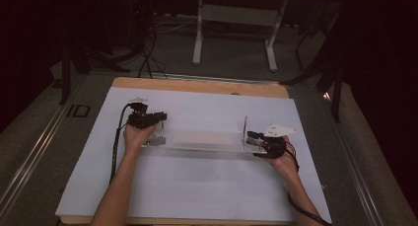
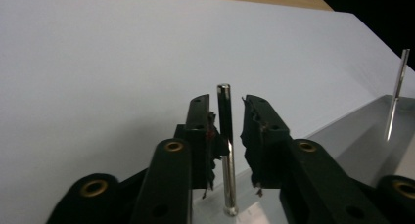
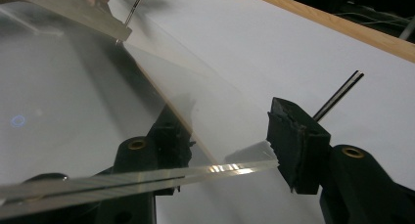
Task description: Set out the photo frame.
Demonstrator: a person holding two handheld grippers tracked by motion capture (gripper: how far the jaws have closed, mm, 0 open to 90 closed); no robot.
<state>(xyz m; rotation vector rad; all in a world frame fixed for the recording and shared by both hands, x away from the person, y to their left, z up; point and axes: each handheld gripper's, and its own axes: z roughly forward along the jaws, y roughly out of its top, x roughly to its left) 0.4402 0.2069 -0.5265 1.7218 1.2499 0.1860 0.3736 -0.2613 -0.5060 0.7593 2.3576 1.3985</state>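
Overhead forward-down; gripper cameras close, low

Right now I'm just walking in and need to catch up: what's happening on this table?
A person holds a clear plate by its two ends above the white sheet. The left gripper has its jaws open around an upright metal pin at one end. The right gripper straddles the plate's edge at the other end, near a second pin.

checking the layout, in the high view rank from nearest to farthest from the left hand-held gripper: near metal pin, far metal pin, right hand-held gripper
1. Near metal pin: upright between the left hand-held gripper's jaws, at the clear plate's left end.
2. Far metal pin: upright near the plate's right end.
3. Right hand-held gripper: just beyond that pin, at the right edge.
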